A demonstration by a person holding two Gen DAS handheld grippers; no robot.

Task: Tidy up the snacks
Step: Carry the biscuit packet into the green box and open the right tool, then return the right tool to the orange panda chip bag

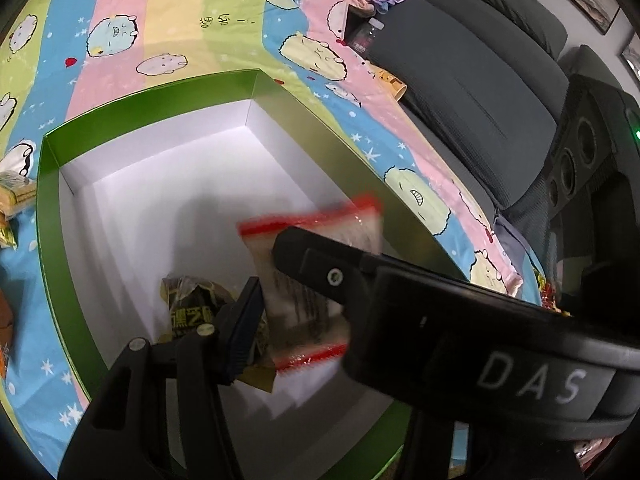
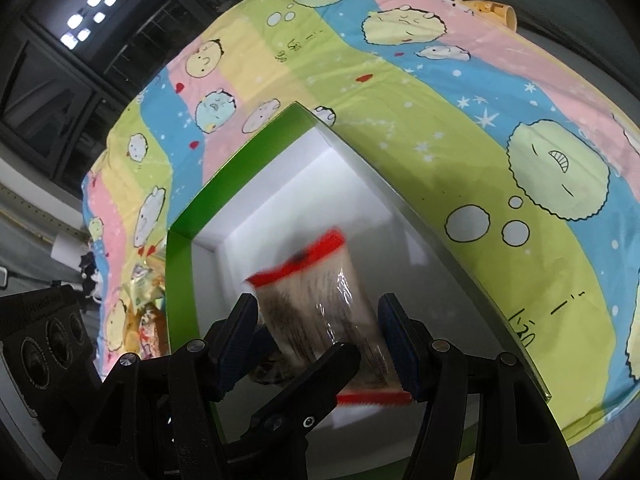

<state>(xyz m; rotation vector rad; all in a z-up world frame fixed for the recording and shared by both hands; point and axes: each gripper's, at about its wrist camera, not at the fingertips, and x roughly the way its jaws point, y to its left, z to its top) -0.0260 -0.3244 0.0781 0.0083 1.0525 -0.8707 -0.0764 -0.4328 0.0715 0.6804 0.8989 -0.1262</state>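
snack packet over the green box

lay on a pastel cartoon bedsheet (image 1: 192, 40): green box (image 1: 52, 208), white inside, lid off. hung over it, blurred: clear snack packet (image 2: 320, 312), red-edged at both ends, dark print. clamped on it from both sides: right gripper (image 2: 324, 340), left gripper (image 1: 280, 280), each partly open. lay on box floor: yellow-black packet (image 1: 192, 304).

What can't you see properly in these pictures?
- Red-edged packet: blurred in both views, so its print is unreadable.
- Yellow packet in the box: partly hidden by the left gripper in the left view.
- Snacks beside the box: small, cut off by the box wall in the right view.
- Right gripper: pad contact with the red-edged packet unclear.
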